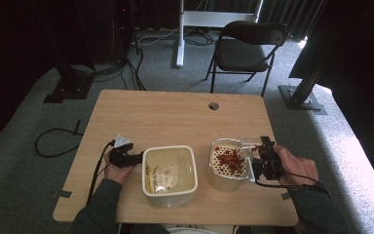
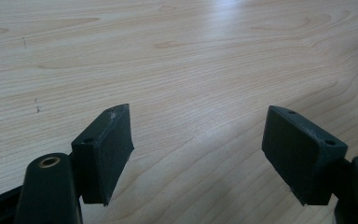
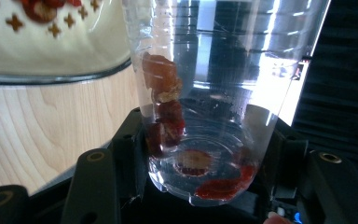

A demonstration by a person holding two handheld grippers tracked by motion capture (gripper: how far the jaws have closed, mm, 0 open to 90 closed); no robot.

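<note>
So most red dried fruit pieces (image 1: 230, 160) already sit in the perforated cream strainer bowl (image 1: 216, 176), a few still stuck inside the tipped clear plastic cup (image 3: 205, 93) pinched by the right claw (image 1: 262, 161) at the bowl's rim, left claw (image 2: 198, 154) spread and empty.

**Colours on the tabletop**

Pale wood grain across the tabletop (image 1: 175, 112). Cream square tub (image 1: 169, 176) near the front edge, yellowish inside. White strainer bowl (image 1: 229, 163) dotted with cross-shaped holes, heaped with red pieces (image 1: 231, 160). Clear cup (image 3: 214, 93) smeared with red and orange bits. Black right tongs (image 1: 268, 163); black left tongs (image 2: 198, 154).
</note>
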